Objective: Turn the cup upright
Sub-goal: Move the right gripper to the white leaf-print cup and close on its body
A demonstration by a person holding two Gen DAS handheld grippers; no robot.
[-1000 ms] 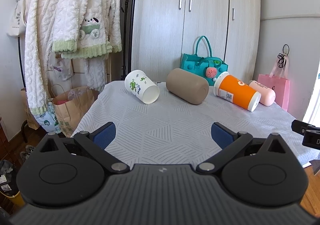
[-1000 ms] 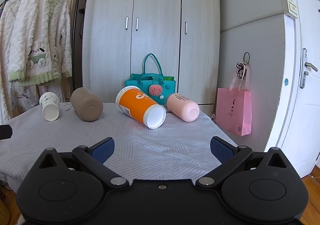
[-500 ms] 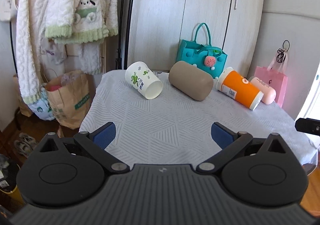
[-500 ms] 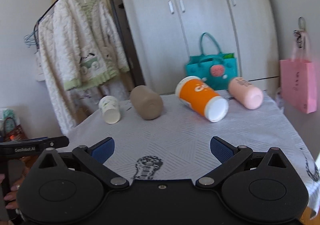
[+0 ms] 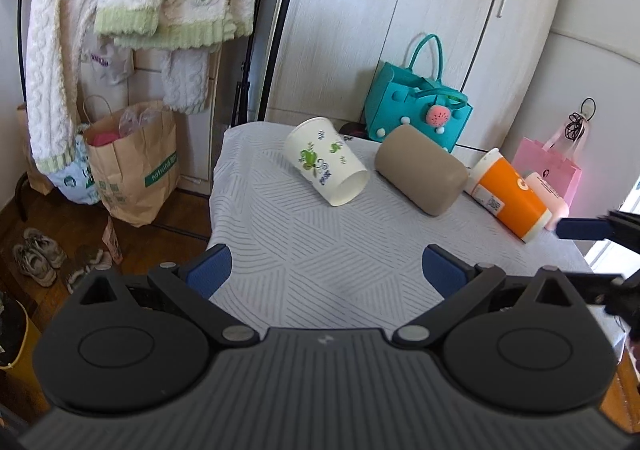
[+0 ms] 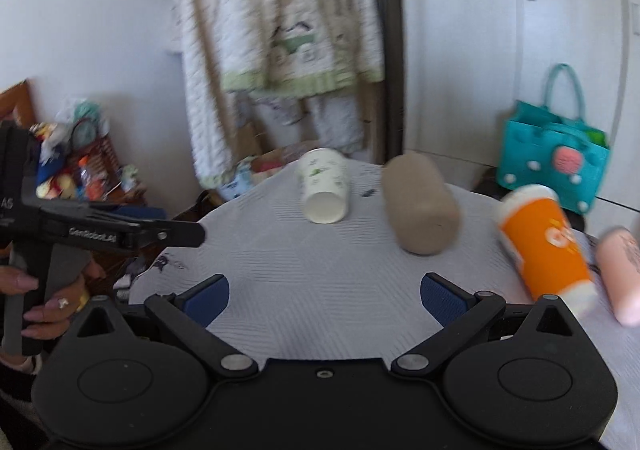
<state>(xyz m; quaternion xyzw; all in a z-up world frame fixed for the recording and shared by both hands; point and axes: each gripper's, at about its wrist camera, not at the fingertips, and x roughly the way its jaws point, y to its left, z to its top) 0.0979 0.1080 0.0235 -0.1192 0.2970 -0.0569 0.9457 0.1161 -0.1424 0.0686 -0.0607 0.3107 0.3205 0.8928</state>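
Several cups lie on their sides on the grey patterned table [image 5: 320,250]: a white paper cup with green print [image 5: 324,166] [image 6: 324,186], a tan cup [image 5: 420,174] [image 6: 420,206], an orange cup [image 5: 508,198] [image 6: 544,246] and a pink cup [image 5: 546,194] [image 6: 620,274]. My left gripper [image 5: 326,274] is open and empty above the table's near edge, short of the white cup. My right gripper [image 6: 324,294] is open and empty over the near part of the table, facing the white and tan cups. The right gripper's finger [image 5: 580,228] shows beside the orange cup in the left wrist view.
A teal handbag [image 5: 416,114] stands behind the cups against the wardrobe [image 5: 400,30]. A clothes rack with a fluffy robe [image 5: 132,2], paper bags [image 5: 136,162] and shoes [image 5: 36,258] are left of the table. A pink bag [image 5: 556,166] hangs at the right.
Both grippers have moved forward and higher, looking down on the table. The right gripper has swung left, and its view is blurred. The cups have not moved.
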